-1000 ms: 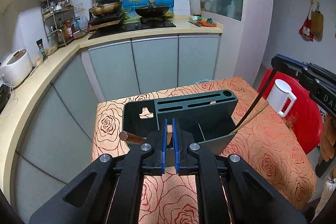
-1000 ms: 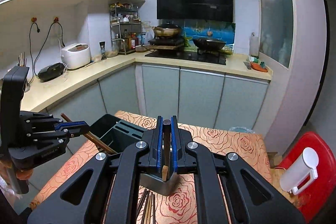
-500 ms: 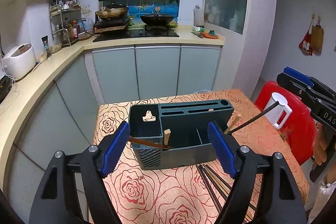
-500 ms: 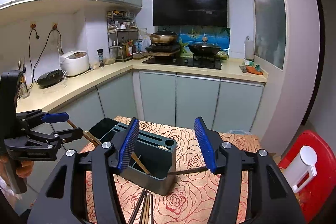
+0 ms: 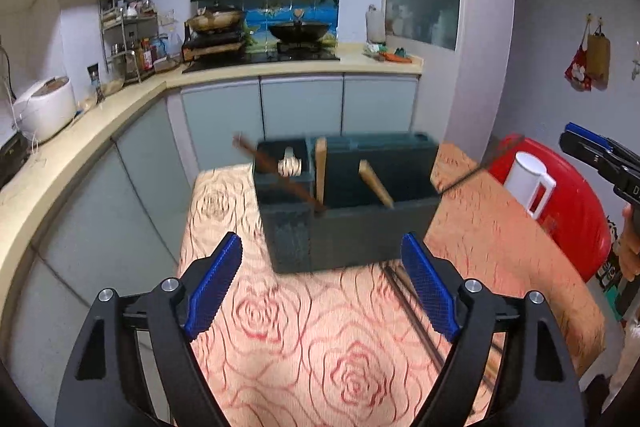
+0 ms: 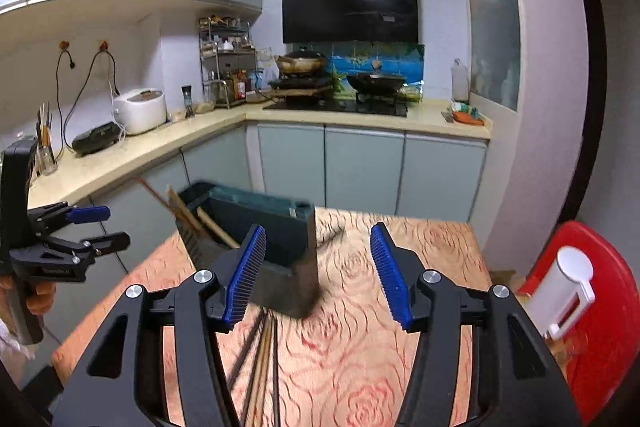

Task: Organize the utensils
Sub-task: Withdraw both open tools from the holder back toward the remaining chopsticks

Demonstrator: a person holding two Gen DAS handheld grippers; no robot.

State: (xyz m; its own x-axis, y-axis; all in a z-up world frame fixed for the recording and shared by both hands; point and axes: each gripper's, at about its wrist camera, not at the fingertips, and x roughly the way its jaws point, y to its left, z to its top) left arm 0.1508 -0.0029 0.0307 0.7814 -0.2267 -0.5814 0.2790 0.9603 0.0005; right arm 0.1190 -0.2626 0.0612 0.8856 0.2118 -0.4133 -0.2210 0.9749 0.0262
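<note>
Both tools spread wide, empty, above the worktop [image 6: 420,251]; loose chopsticks [image 6: 262,347] beside the holder [image 6: 280,239]: light, stiff, slippery; best pinched mid-length.

Left tool [image 5: 322,283]; right tool [image 6: 318,273].

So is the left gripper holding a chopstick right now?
No, the left gripper has its jaws wide apart with nothing between them, and the wooden utensils stand in the dark holder.

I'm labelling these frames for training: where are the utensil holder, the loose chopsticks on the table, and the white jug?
utensil holder [image 5: 372,231]: left wrist view, front wall.
loose chopsticks [image 6: 262,351]: right wrist view, middle of the bundle.
white jug [image 5: 528,179]: left wrist view, its body.
</note>
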